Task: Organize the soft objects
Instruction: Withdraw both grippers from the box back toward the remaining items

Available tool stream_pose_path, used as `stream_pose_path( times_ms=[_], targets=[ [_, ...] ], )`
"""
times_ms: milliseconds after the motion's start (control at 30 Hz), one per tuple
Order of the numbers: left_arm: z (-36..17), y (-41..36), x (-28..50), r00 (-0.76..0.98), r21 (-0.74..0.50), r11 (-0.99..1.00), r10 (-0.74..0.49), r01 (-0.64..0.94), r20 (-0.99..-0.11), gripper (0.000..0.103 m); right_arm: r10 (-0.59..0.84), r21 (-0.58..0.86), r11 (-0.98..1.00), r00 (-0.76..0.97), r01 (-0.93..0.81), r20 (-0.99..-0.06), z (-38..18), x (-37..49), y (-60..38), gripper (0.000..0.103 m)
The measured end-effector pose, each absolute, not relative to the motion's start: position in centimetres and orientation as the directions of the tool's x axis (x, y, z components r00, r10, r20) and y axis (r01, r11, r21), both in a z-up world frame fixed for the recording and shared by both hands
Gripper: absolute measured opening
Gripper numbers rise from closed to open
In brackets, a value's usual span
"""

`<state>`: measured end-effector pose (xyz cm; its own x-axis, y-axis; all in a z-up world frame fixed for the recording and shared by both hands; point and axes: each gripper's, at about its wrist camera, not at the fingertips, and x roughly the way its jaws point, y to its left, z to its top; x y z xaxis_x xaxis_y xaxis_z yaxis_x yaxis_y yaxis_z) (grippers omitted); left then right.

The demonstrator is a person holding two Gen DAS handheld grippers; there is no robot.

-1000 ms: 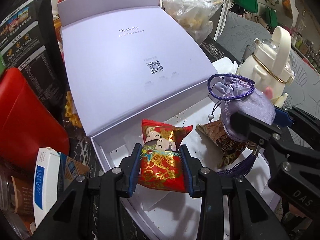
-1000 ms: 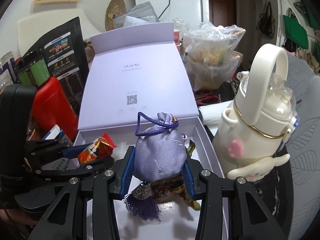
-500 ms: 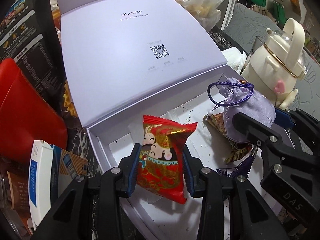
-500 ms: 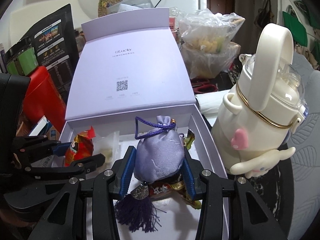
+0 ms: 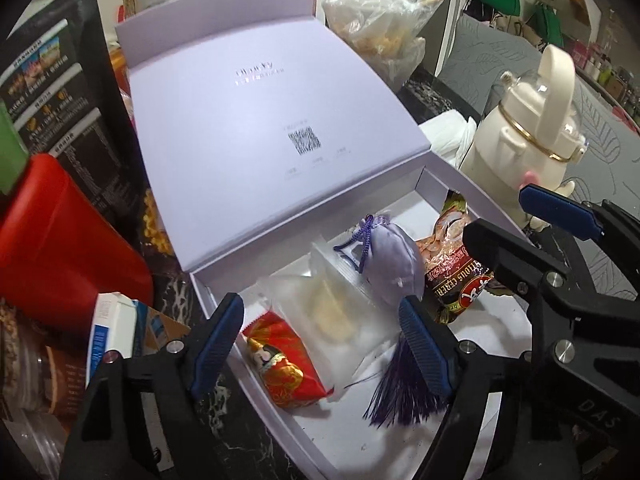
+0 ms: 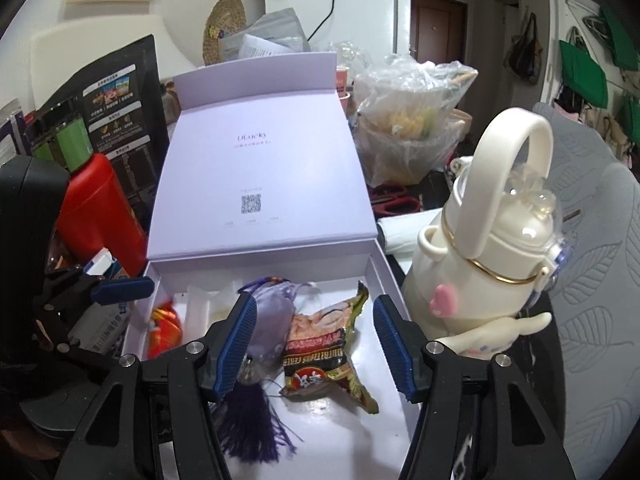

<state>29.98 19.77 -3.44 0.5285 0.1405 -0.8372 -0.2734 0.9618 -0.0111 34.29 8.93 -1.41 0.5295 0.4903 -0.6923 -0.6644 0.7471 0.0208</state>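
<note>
Contents of lilac cardboard box [image 5: 434, 186]: red foil packet [image 5: 286, 368], frosted pouch [image 5: 340, 316], purple satin sachet [image 5: 394, 264], brown snack bag [image 6: 328, 344]. Left gripper [image 5: 320, 346] and right gripper [image 6: 314, 342] spread wide, empty. Placement appears complete; lid unclosed.

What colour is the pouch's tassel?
Dark purple tassel, clearest in the right wrist view.

Dark marbled tabletop [image 5: 240, 432], crowded.
On it sit the open lilac box [image 6: 256, 184], a red canister [image 5: 56, 248], a cream bottle [image 6: 492, 264], a plastic bag [image 6: 408, 136] and a small carton [image 5: 116, 328].
</note>
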Motion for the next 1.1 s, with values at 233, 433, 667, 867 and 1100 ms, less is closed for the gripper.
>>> stream_pose_path(
  times_ms=[233,433,667,867,1100],
  targets=[
    [-1.0,19.3,28.0,0.581,-0.006,0.965,0.154,-0.263,-0.799,0.08,0.512,0.023,0.748,0.554,-0.664,-0.657,0.8,33.3,7.9,0.061],
    [1.1,18.6,26.4,0.626,0.017,0.968,0.174,-0.249,-0.76,0.08,0.534,0.035,0.754,0.581,-0.656,-0.613,2.9,31.8,6.1,0.061],
    [3.7,17.1,23.9,0.673,0.021,0.969,0.188,-0.248,-0.715,0.08,0.538,0.016,0.758,0.612,-0.652,-0.58,5.1,29.3,4.0,0.061],
    [6.2,15.6,21.1,0.721,0.004,0.972,0.179,-0.237,-0.67,0.08,0.542,0.004,0.767,0.645,-0.641,-0.539,7.4,26.5,1.5,0.061],
    [8.7,13.5,17.4,0.761,0.027,0.971,0.204,-0.238,-0.616,0.08,0.544,-0.014,0.776,0.68,-0.631,-0.492,9.9,22.8,-1.2,0.061]
  ],
)
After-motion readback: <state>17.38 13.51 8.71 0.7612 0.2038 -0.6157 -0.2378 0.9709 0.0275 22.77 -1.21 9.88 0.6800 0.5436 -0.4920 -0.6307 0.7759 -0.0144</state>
